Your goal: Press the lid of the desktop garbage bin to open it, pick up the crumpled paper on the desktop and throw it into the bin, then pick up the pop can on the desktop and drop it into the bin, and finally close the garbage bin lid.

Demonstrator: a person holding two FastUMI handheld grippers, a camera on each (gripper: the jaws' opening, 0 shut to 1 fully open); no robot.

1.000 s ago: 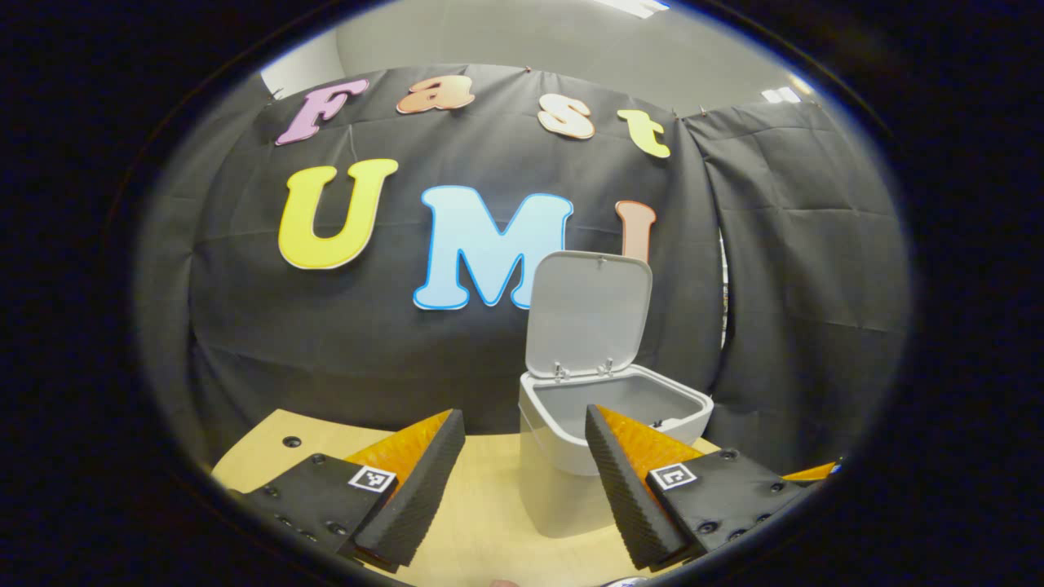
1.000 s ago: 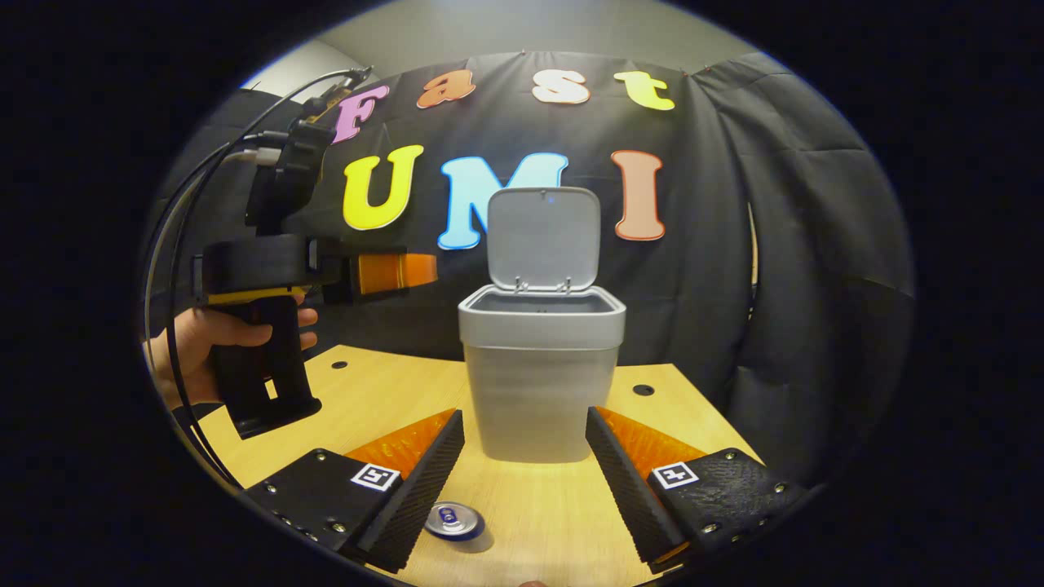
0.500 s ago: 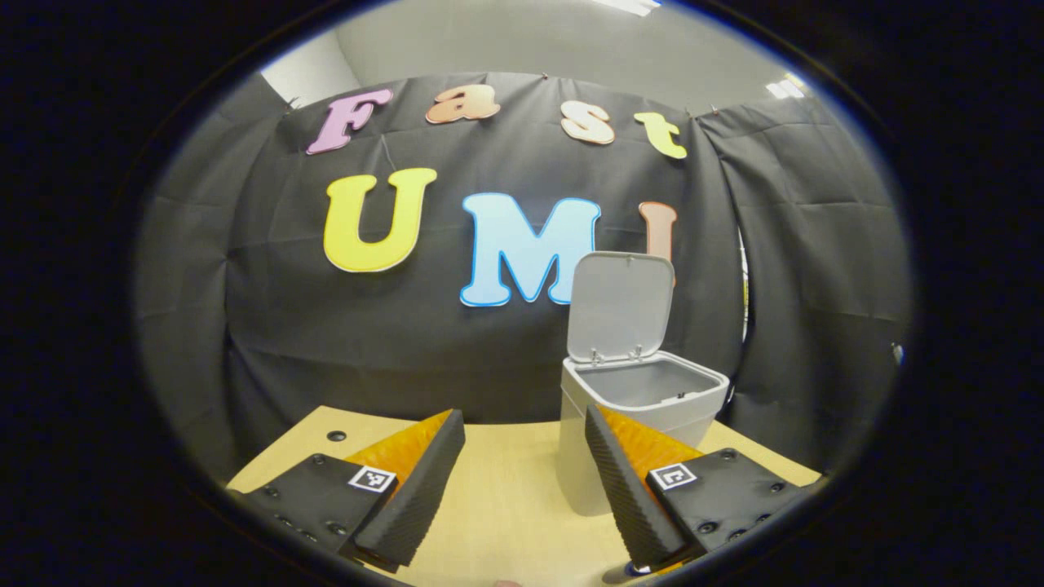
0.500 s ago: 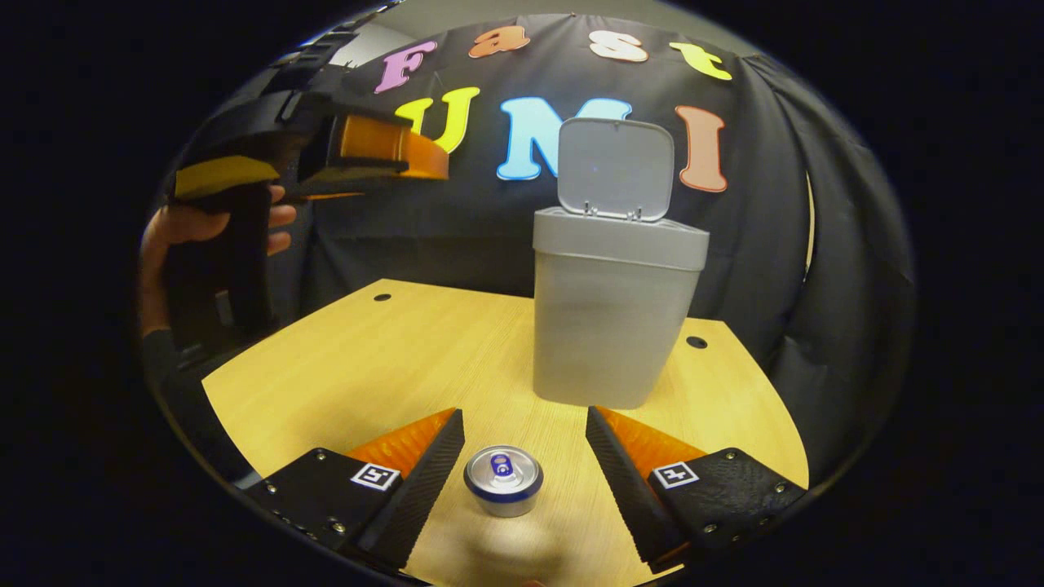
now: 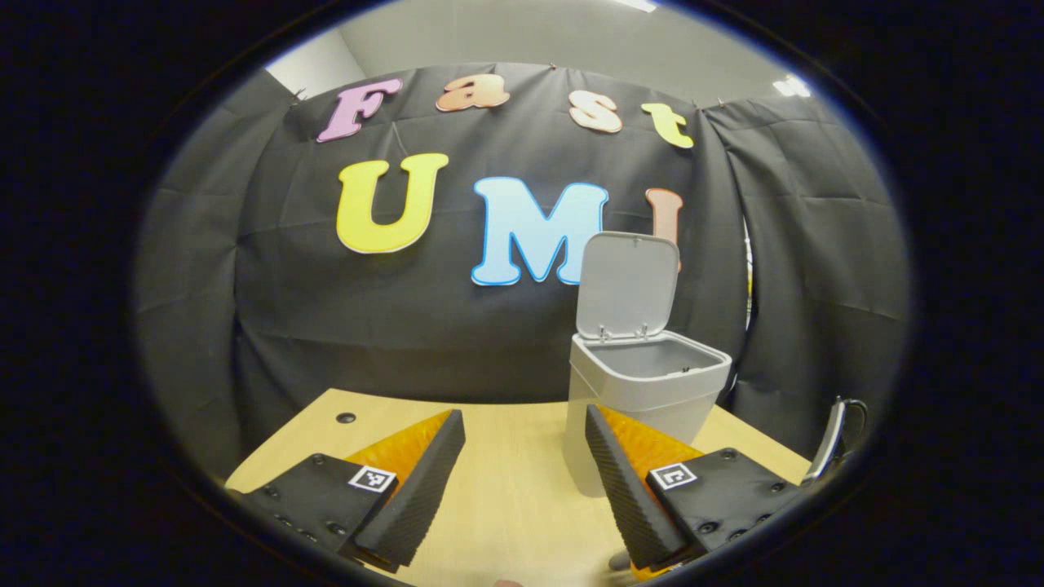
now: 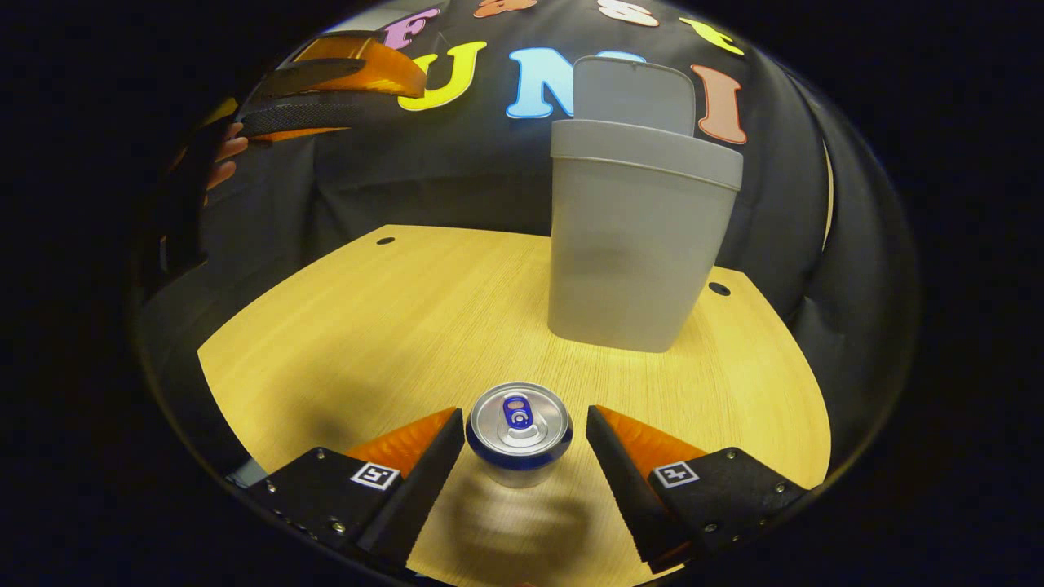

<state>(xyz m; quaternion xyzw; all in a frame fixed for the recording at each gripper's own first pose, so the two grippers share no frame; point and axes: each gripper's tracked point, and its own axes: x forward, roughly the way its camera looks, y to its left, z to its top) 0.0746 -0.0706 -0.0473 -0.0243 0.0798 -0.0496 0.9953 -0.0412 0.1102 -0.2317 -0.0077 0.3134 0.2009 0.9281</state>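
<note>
Right gripper (image 6: 525, 444) wide open, straddles upright can (image 6: 519, 430) on desk (image 6: 367, 326), fingers not touching. Left gripper (image 5: 524, 465) open, empty. Bin (image 6: 636, 236) behind, lid (image 5: 626, 284) up. Risk: off-centre closing tips can; weak grip lets it slip.

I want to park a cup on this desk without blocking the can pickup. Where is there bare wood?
The widest bare stretch of the wooden desk lies left of the grey bin, back toward the cable hole. A narrower strip runs right of the bin near the other hole. It is crowded in front, where the right gripper straddles the pop can.
</note>
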